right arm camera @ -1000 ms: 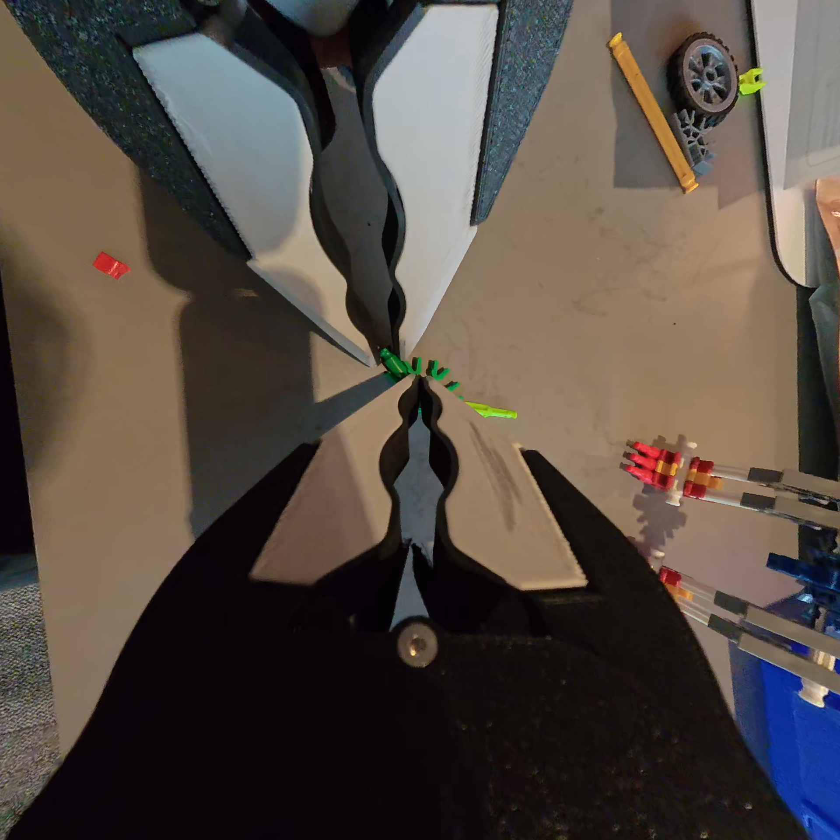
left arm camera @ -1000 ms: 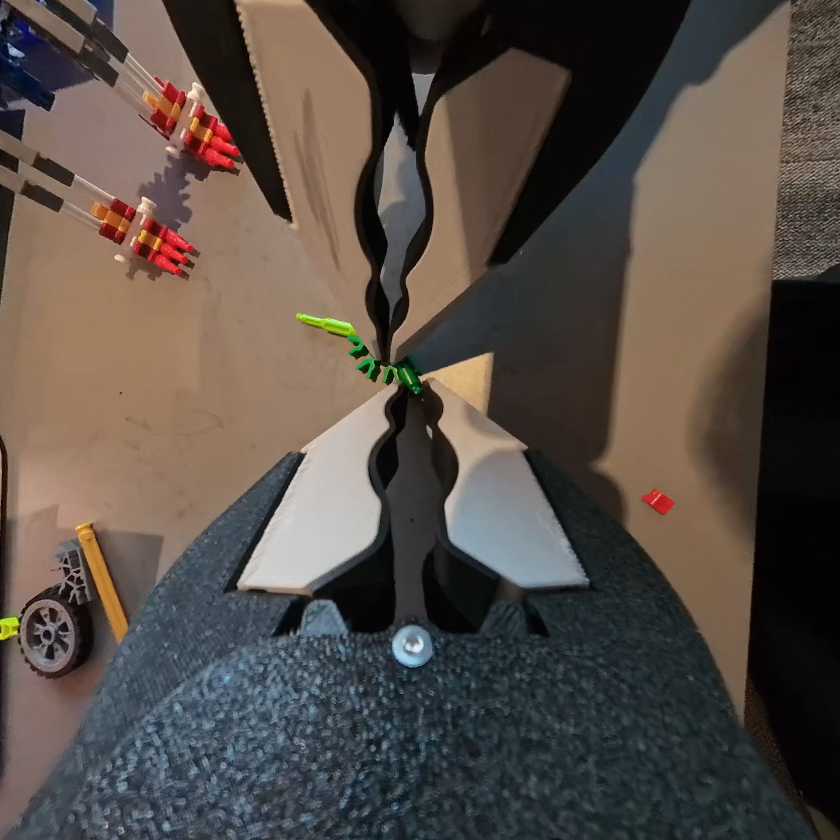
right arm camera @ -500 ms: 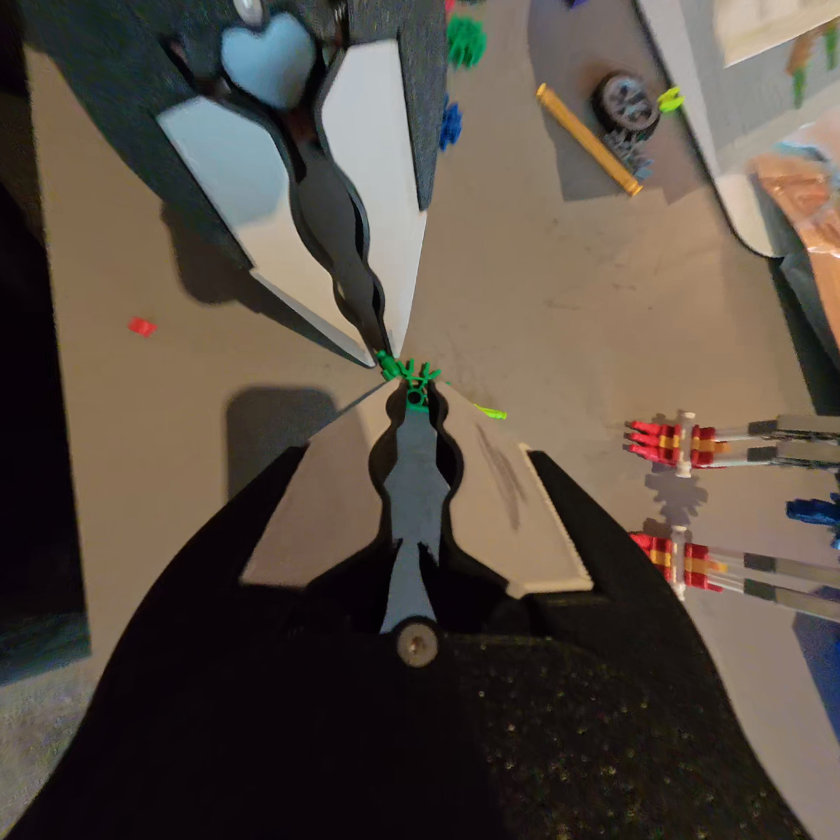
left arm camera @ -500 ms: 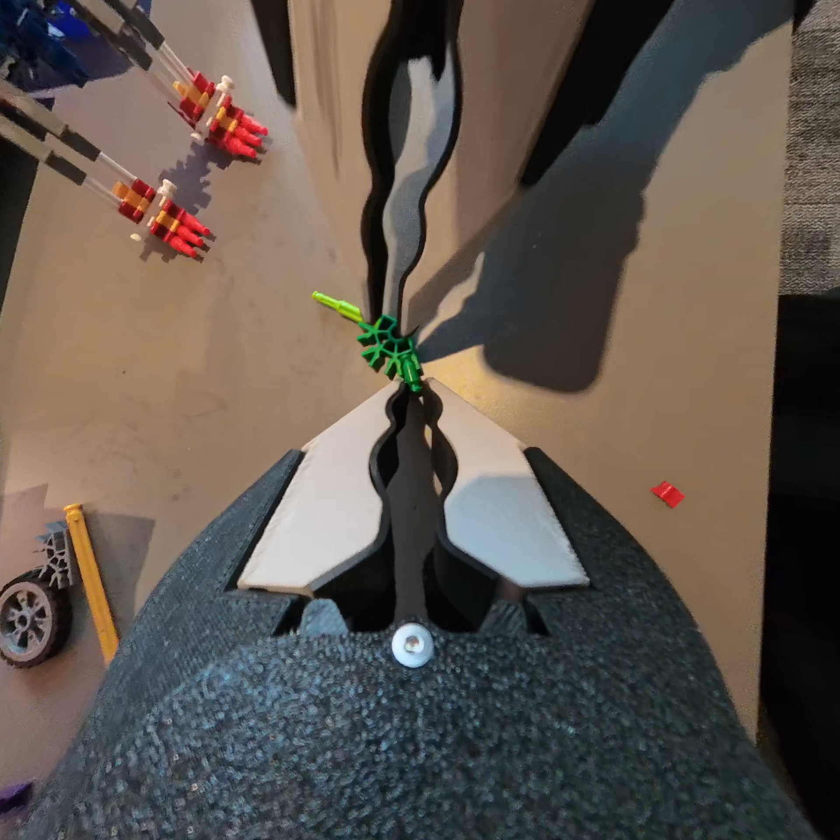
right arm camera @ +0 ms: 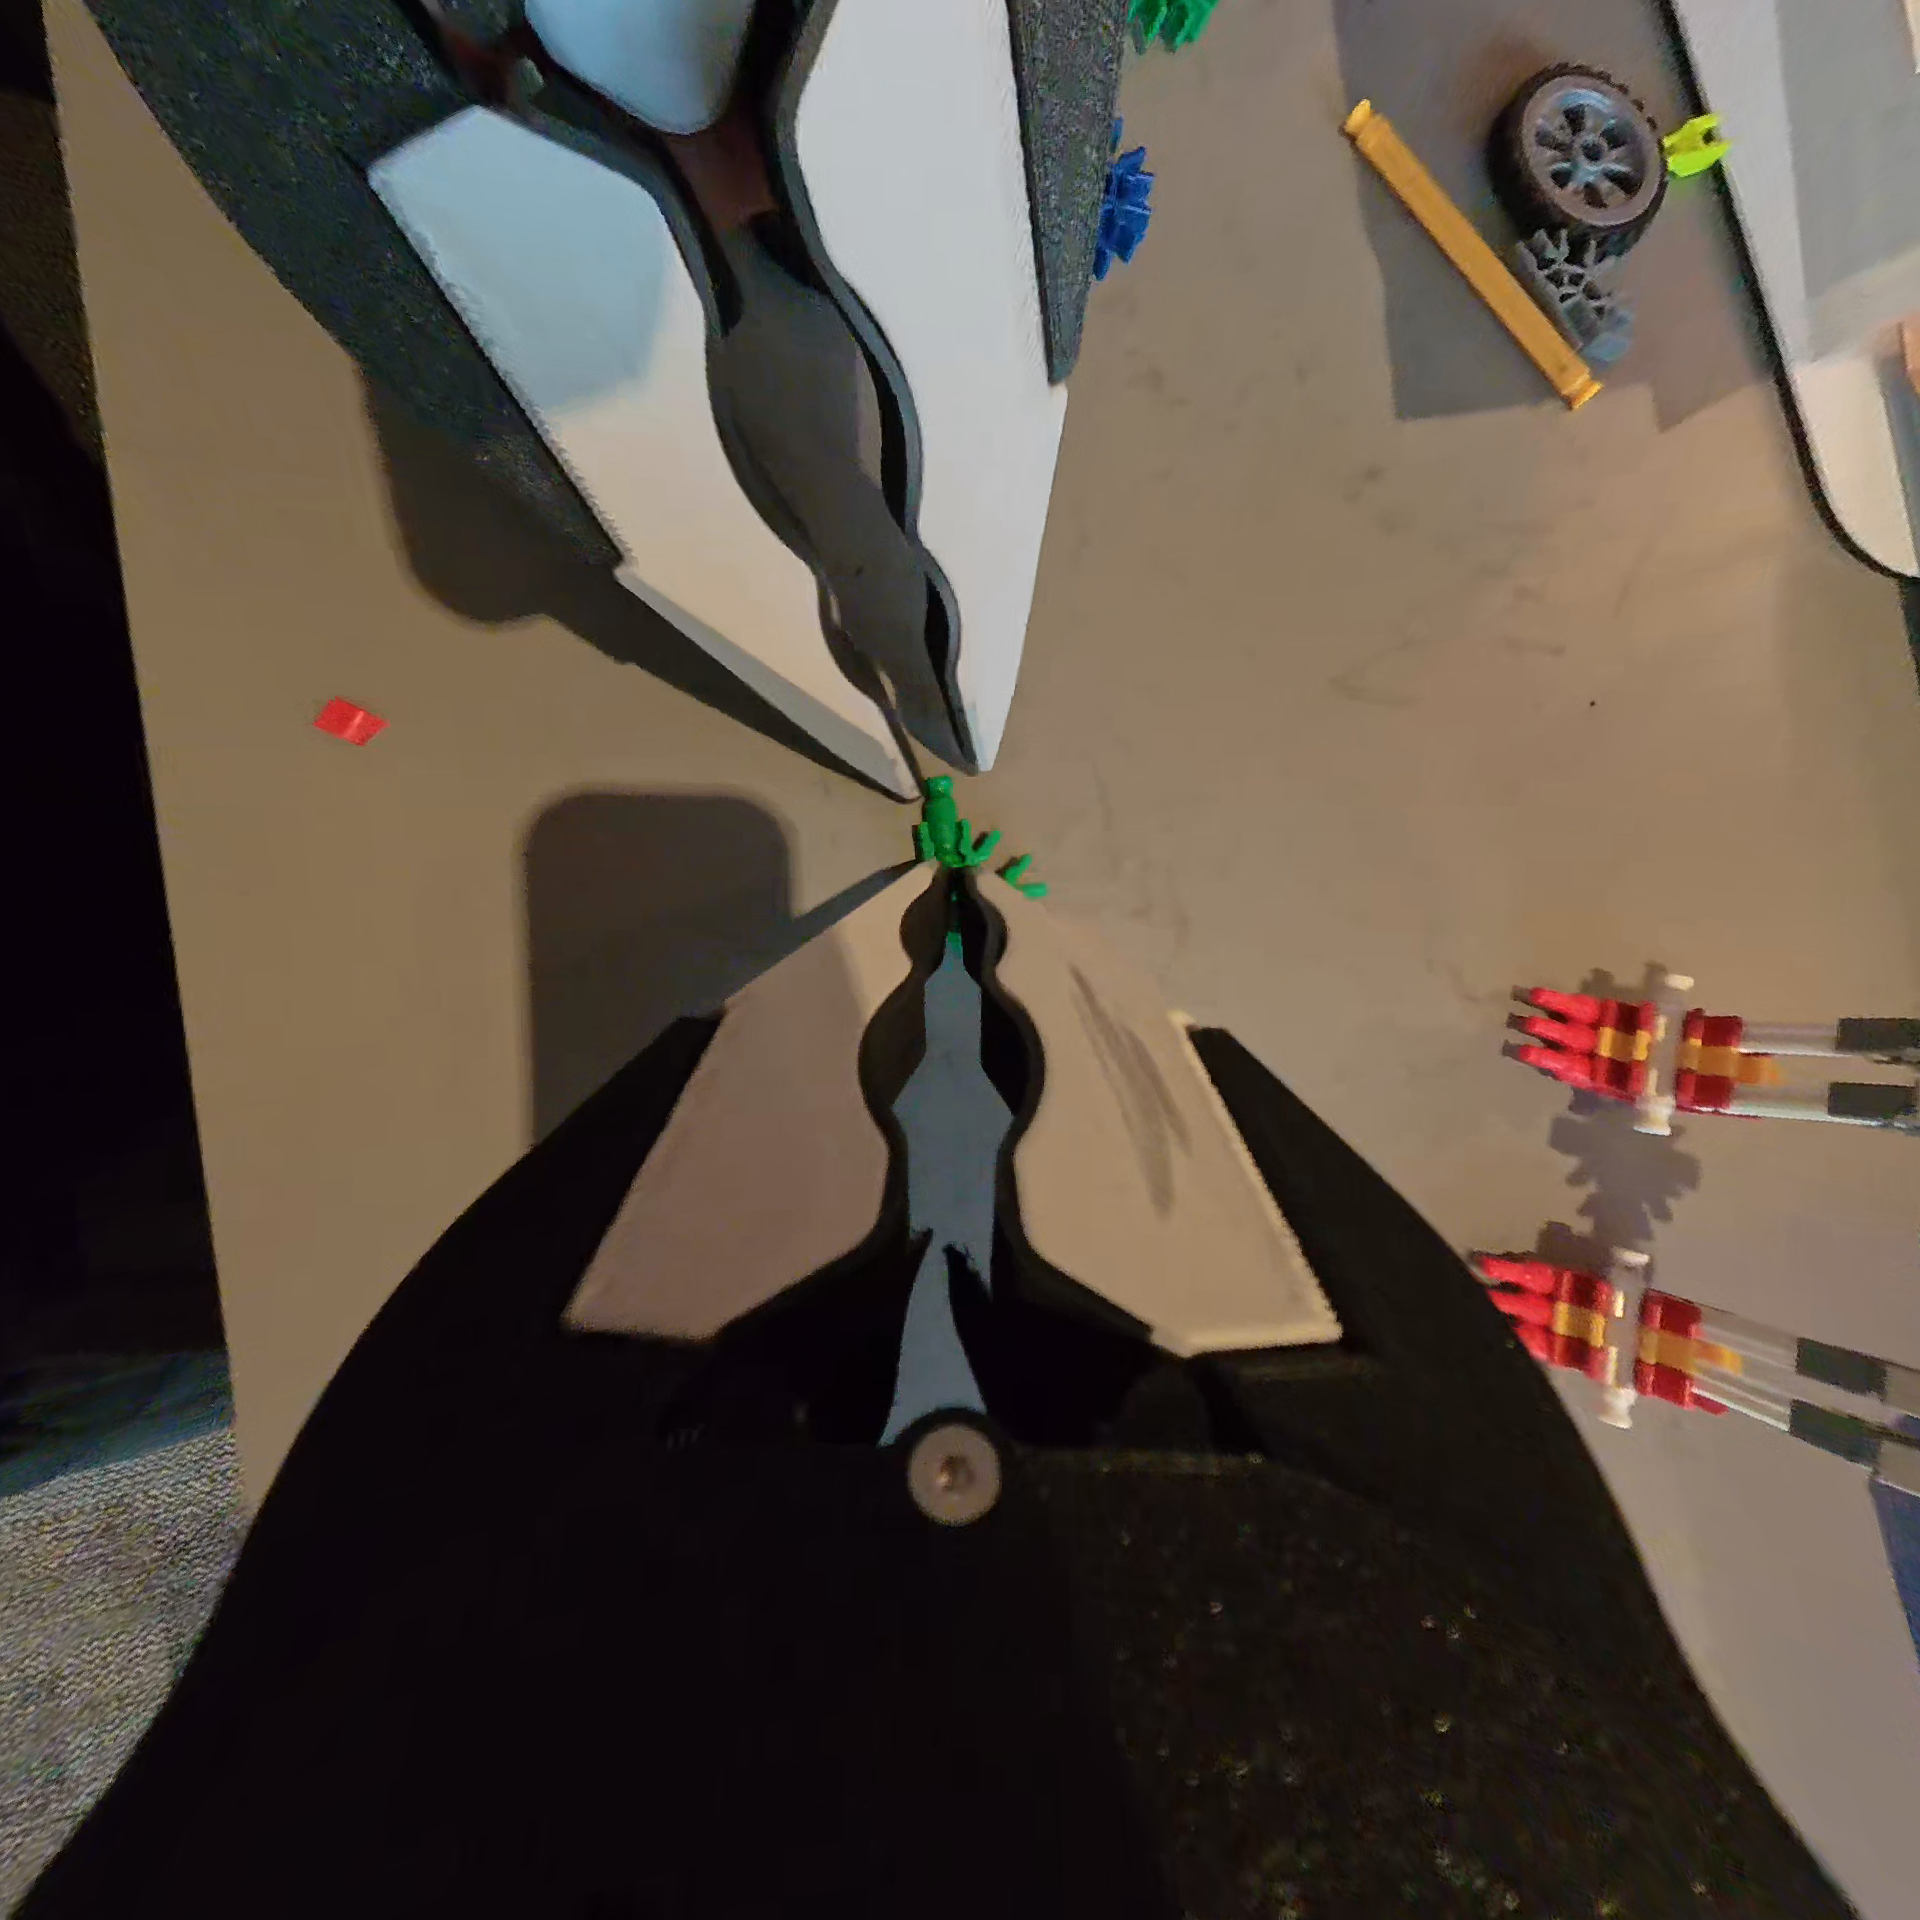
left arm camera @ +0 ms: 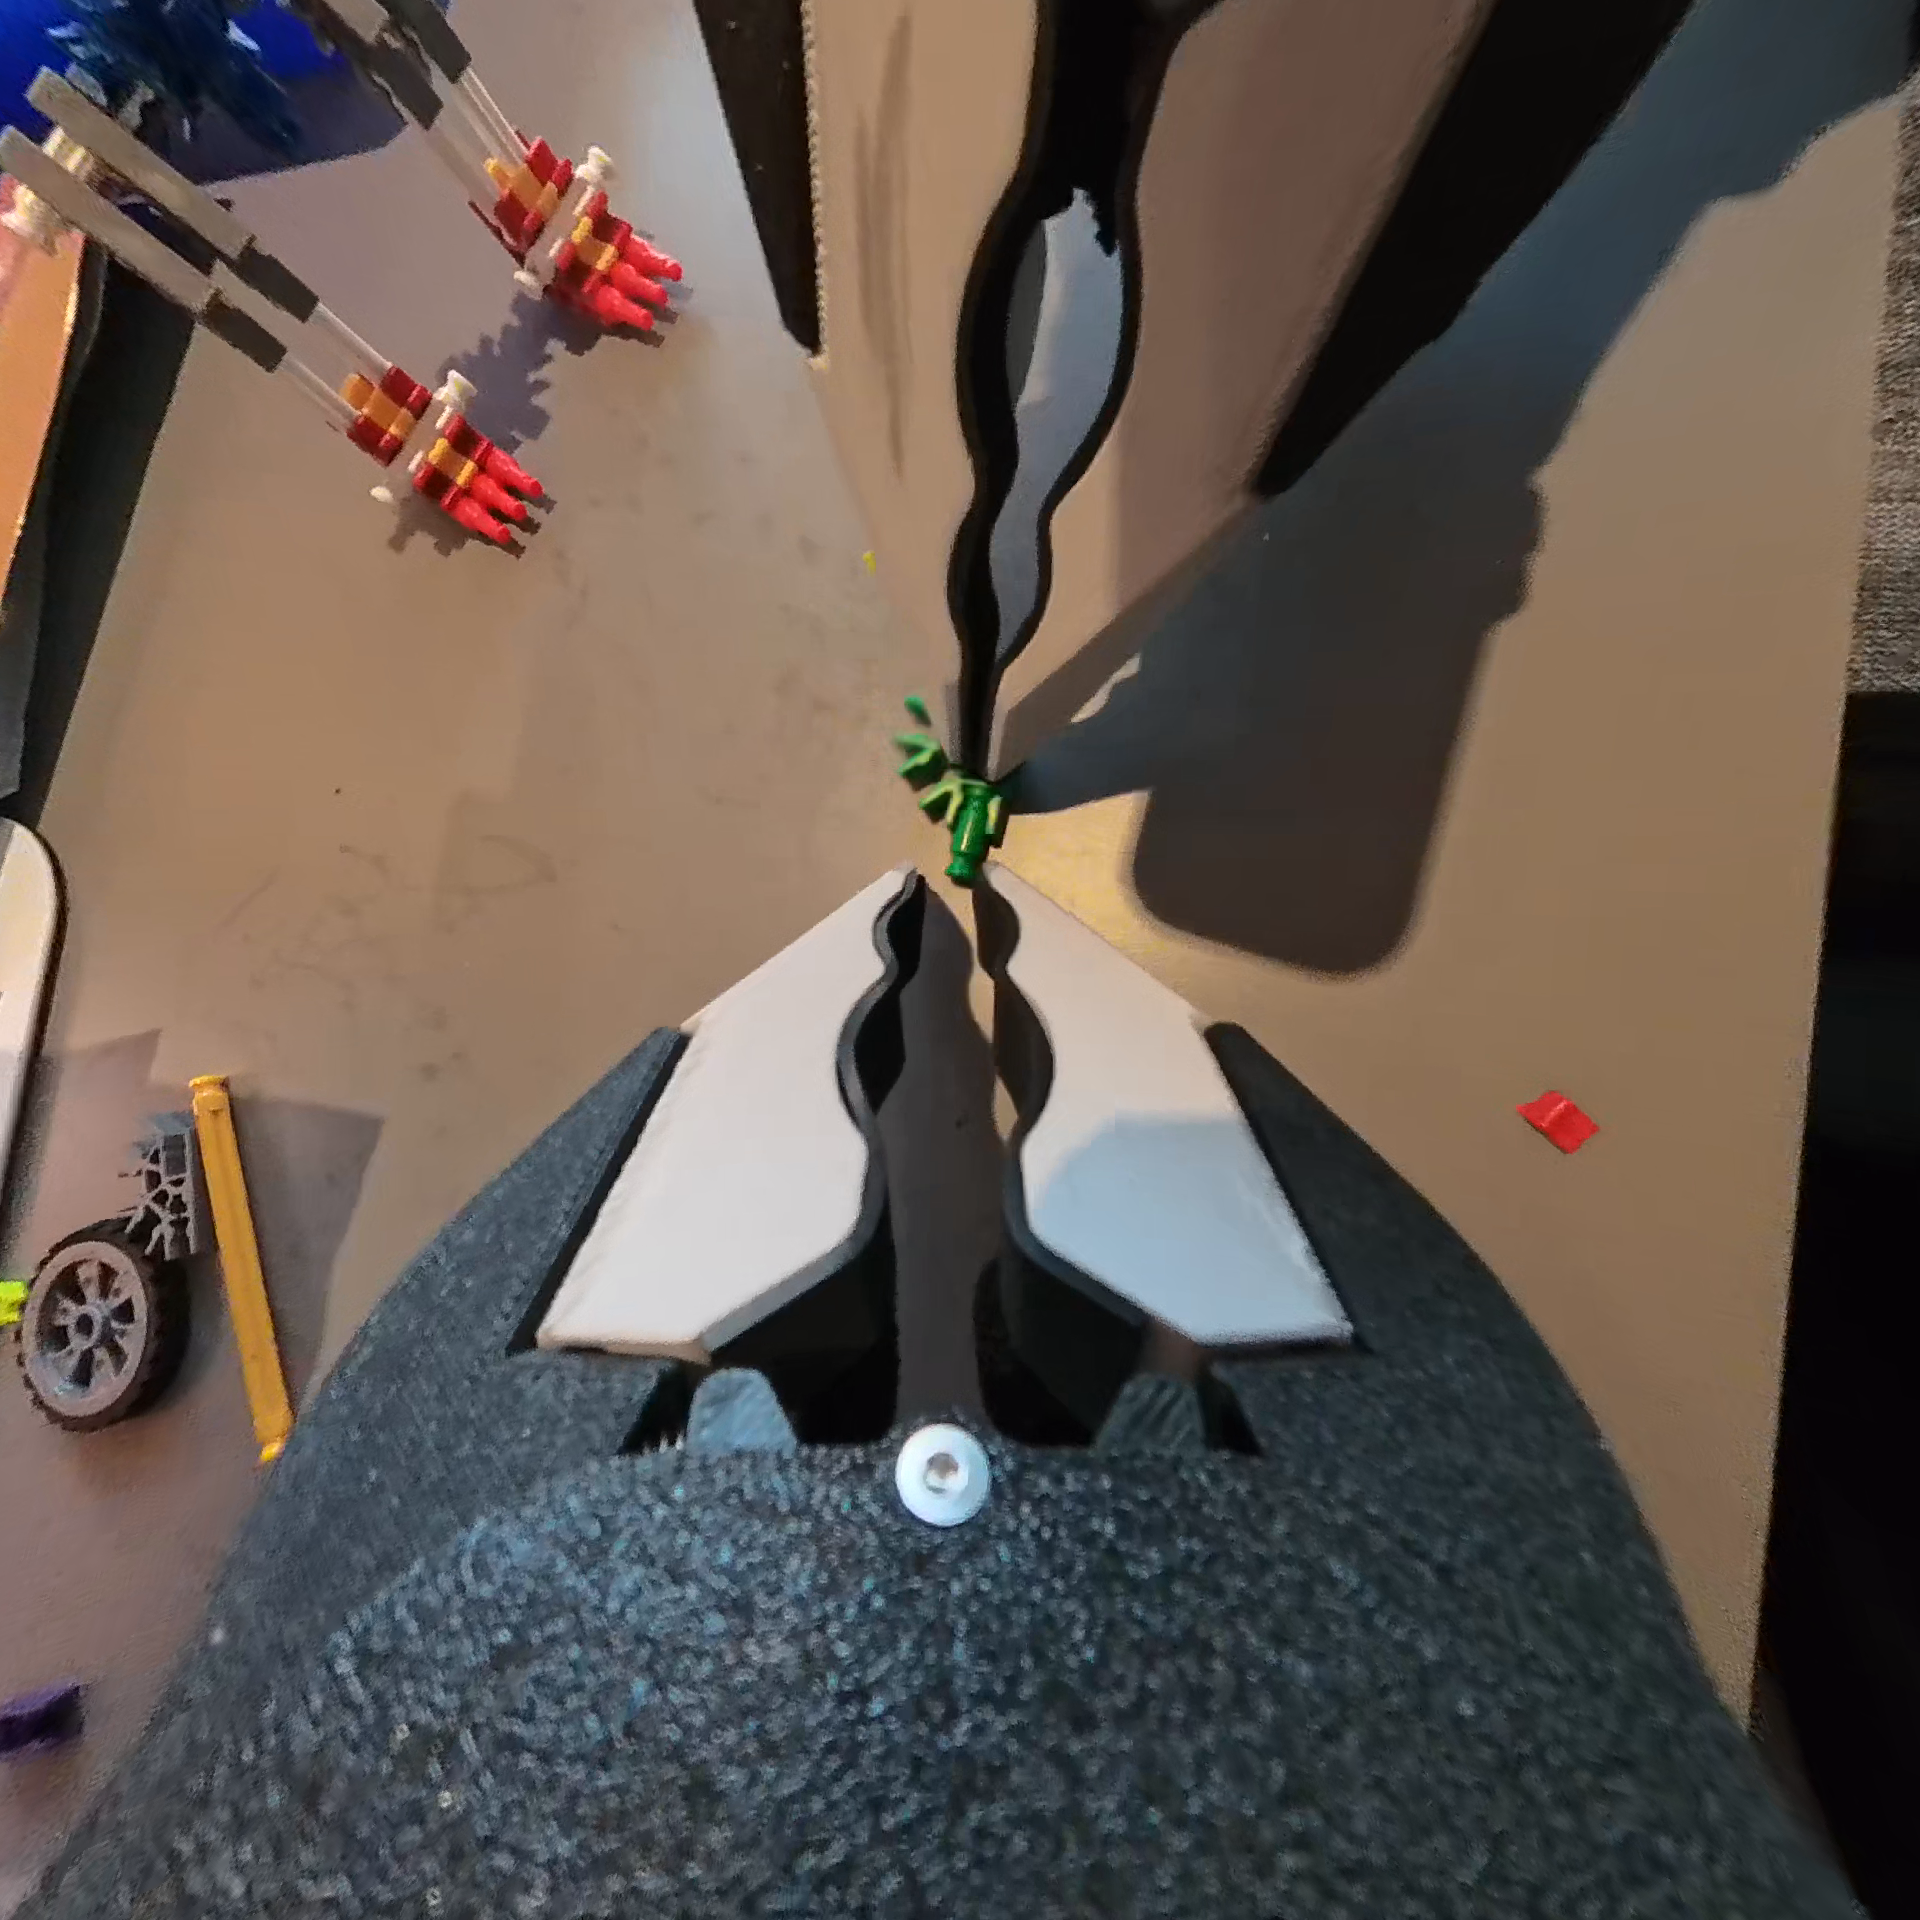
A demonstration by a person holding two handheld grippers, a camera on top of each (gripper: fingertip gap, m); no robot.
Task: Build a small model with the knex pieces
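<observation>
The two grippers meet tip to tip above a tan table (left arm camera: 644,790). The right gripper (right arm camera: 951,883), black-bodied, has its jaws pinched tight on a small green connector piece (right arm camera: 948,836) with fanned spokes and a short green peg sticking out towards the other tool. The left gripper (left arm camera: 948,881), grey and speckled, has its jaws slightly parted; the peg's end sits right at the gap, and I cannot tell whether the tips touch it.

The left wrist view alone shows a purple scrap (left arm camera: 40,1733) at its lower left edge. Only the right wrist view shows a blue spoked piece (right arm camera: 1124,213) and another green one (right arm camera: 1169,21) behind the left gripper.

Both views show two red-tipped rod assemblies (left arm camera: 488,436), a yellow rod (left arm camera: 241,1268) beside a grey wheel (left arm camera: 91,1335), and a small red chip (left arm camera: 1556,1120) lying well apart.
</observation>
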